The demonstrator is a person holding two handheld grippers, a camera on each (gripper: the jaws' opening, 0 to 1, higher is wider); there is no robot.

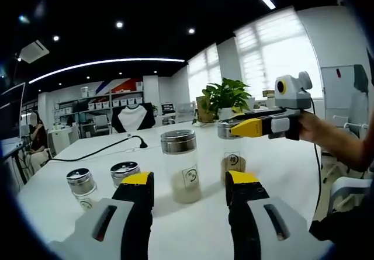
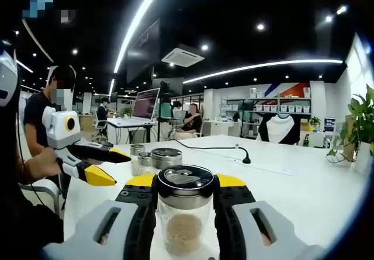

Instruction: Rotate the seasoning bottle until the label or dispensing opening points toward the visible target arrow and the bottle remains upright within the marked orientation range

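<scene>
A: In the left gripper view, what stands on the white table [image 1: 274, 172]?

B: Several clear glass seasoning jars with ribbed silver lids. The tall one [image 1: 180, 165] stands upright between the left gripper's [image 1: 190, 184] yellow-tipped black jaws but beyond them, untouched; those jaws are spread apart with nothing in them. It holds pale powder at the bottom and bears a round smiley label facing the camera. Two short silver-lidded jars [image 1: 82, 185] [image 1: 124, 172] sit close together to its left.

A: And the seasoning bottle?

B: The clear glass seasoning bottle with brown granules [image 1: 232, 155] stands upright to the right, farther back. The right gripper [image 1: 232, 128] reaches in from the right and its yellow-tipped jaws close around the bottle's lid. A smiley label shows on its front. A black gooseneck microphone [image 1: 140, 142] and a potted green plant [image 1: 225, 96] are behind.

A: The right gripper view?

B: The bottle [image 2: 184, 213] sits upright, clamped at the neck between the right gripper's [image 2: 184, 185] jaws. Its lid top is glossy with a dark rim; brown granules lie low in the glass. The left gripper [image 2: 108, 163] comes in from the left, jaws parted, near the other jars [image 2: 153, 159]. A person in a black shirt [image 2: 41, 120] stands beyond.
</scene>
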